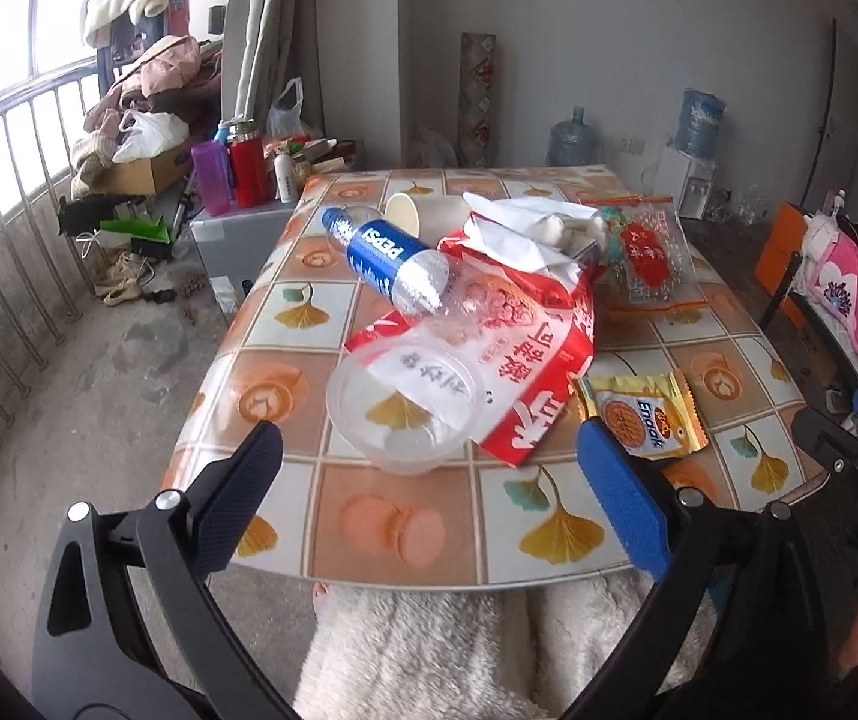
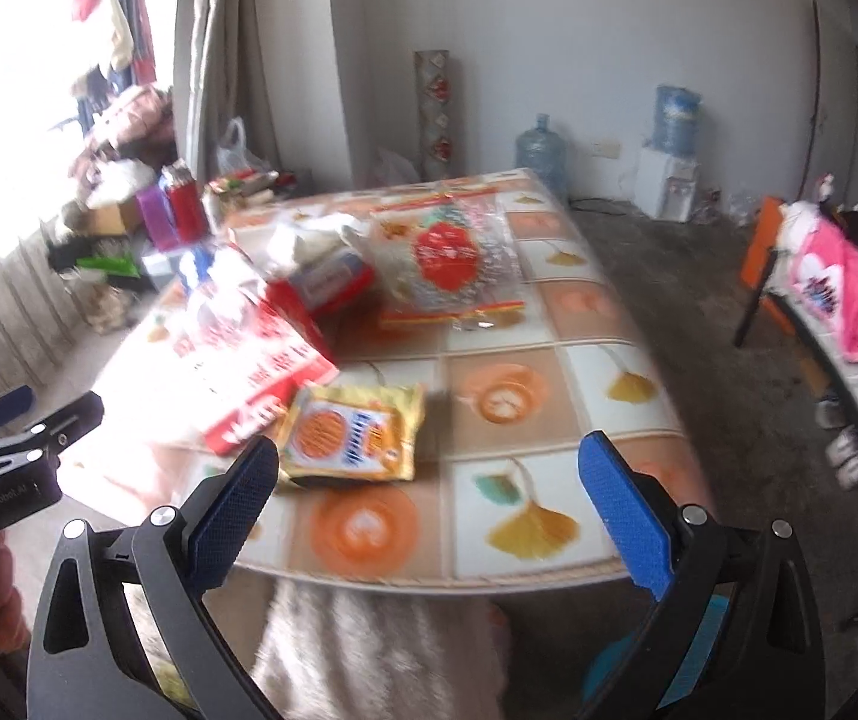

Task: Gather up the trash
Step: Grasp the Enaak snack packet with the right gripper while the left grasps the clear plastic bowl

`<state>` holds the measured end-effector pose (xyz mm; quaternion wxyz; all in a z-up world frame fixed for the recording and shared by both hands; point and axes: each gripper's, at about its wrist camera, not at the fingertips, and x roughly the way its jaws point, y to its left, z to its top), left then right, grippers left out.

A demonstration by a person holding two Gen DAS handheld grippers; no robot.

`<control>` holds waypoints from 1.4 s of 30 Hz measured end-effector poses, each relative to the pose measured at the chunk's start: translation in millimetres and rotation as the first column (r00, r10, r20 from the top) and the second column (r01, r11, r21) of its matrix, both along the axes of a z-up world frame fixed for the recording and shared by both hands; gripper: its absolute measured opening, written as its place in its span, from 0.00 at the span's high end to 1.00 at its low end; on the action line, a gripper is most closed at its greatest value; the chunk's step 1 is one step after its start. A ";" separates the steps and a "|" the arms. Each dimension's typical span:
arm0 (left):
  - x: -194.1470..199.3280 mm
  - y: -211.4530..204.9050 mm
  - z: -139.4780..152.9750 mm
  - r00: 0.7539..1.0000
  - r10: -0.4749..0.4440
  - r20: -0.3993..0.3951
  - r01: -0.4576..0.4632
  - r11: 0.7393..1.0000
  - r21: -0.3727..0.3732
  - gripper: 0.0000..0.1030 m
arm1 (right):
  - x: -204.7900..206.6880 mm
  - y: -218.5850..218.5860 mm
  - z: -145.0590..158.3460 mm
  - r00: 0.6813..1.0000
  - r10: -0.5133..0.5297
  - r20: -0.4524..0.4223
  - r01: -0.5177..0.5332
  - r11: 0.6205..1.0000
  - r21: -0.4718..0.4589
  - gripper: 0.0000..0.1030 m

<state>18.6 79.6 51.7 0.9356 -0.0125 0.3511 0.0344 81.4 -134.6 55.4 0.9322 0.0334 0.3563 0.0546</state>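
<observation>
The left gripper [image 1: 429, 474] was held spread wide and empty above the near edge of a table [image 1: 549, 558] covered in a leaf-patterned cloth, its fingers flanking a clear plastic tub [image 1: 405, 414] that lay just beyond them. The tub was overlapped by a large red and white snack bag [image 1: 543, 354], against whose right edge a small yellow Enaak packet [image 1: 645, 414] was set. An empty Pepsi bottle [image 1: 387, 261] was seen lying across the bag's far end, with a paper cup [image 1: 411, 213] on its side beside it and crumpled white tissue [image 1: 519, 228] heaped on top. Farther right, a clear wrapper with a red label [image 1: 651, 258] was spread flat on the cloth. The right gripper [image 2: 429, 486] was likewise held parted and empty over the near edge, the yellow packet lying just past its left finger; that view was blurred. Water jugs [image 1: 576, 138] were visible against the far wall.
</observation>
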 end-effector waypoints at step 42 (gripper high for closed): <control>50.1 88.1 -63.5 0.994 -0.047 -0.100 0.013 0.948 -0.318 0.94 | 76.9 32.3 -81.3 0.975 0.068 -0.213 -0.069 0.998 0.004 0.96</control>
